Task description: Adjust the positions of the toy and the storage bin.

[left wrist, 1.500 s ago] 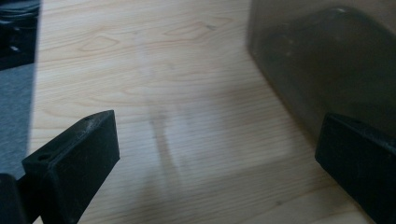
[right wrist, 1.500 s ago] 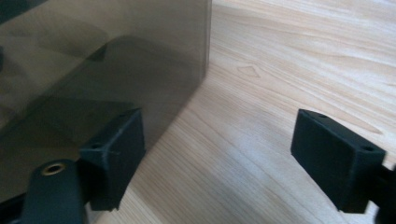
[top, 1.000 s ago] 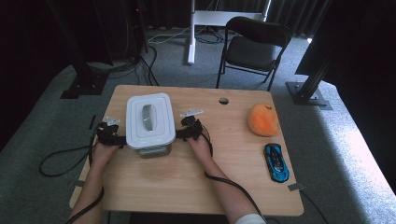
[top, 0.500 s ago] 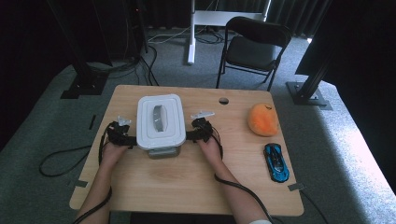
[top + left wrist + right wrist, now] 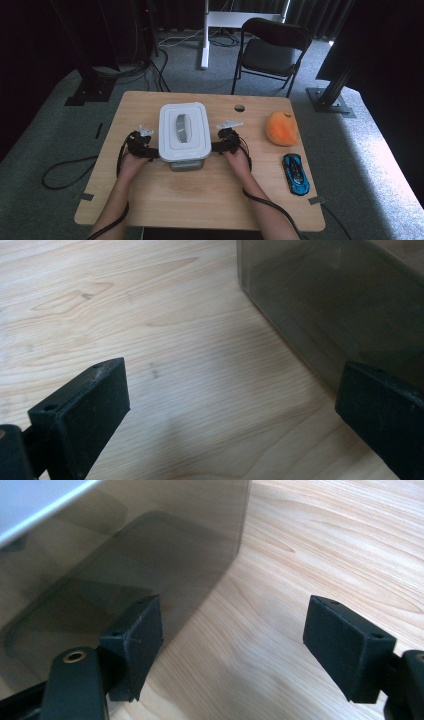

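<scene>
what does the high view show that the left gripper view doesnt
High view alone: the white lid of the container, the orange plush toy, the blue toy car, the folding chair past the table, both forearms, and the right tool at the container's other side.

Left gripper view alone: a close look at the container's smoky see-through wall, with the left tool open, one jaw beside that wall, bare wood in the gap.

Both: the wooden table, the container and the left tool.

Left gripper (image 5: 150, 151) fingers spread, right gripper (image 5: 216, 147) fingers spread
</scene>
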{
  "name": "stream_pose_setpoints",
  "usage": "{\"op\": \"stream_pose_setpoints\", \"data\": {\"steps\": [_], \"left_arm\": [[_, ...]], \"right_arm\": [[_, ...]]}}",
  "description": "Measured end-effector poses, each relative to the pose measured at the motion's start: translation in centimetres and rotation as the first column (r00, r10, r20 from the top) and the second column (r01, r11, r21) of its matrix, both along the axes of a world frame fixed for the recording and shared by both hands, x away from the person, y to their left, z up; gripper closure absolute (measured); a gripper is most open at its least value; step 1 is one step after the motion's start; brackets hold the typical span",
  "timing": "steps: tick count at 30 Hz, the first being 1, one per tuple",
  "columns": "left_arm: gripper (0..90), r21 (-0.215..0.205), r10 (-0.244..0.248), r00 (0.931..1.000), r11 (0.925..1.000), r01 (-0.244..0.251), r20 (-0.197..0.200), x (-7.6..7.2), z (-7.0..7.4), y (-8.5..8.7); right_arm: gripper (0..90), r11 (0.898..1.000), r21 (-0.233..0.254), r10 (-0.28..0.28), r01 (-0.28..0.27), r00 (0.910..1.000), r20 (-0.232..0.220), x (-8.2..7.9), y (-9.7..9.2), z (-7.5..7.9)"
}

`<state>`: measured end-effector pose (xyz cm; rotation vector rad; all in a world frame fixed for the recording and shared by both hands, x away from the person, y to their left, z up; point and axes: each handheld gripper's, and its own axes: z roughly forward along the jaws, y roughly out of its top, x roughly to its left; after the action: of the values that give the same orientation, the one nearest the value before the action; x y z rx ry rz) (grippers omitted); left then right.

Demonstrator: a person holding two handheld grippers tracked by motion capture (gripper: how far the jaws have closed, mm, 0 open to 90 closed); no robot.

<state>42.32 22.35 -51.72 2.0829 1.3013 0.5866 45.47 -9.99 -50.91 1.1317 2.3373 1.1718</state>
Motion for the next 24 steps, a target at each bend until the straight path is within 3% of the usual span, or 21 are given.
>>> {"op": "stream_pose_setpoints", "data": {"steps": [13,21,24], "left_arm": [[1.3,-0.003,-0.064,0.9979,0.9979,0.064,0.002,-0.8,0.0,-2.8],[1.1,-0.023,-0.093,0.9956,0.9954,0.093,-0.008,-0.9,-0.2,-3.2],[1.1,-0.044,-0.097,0.9952,0.9944,0.096,-0.011,-0.7,-0.3,-3.0]], "right_arm": [[23.9,1.0,0.003,-0.008,0.008,1.0,-0.001,-1.2,-3.2,0.2],[22.3,0.999,0.041,-0.021,0.022,0.9996,-0.018,-1.4,-4.5,-0.3],[17.7,0.997,0.053,-0.048,0.049,0.9987,-0.018,-1.2,-4.7,-0.5]]}}
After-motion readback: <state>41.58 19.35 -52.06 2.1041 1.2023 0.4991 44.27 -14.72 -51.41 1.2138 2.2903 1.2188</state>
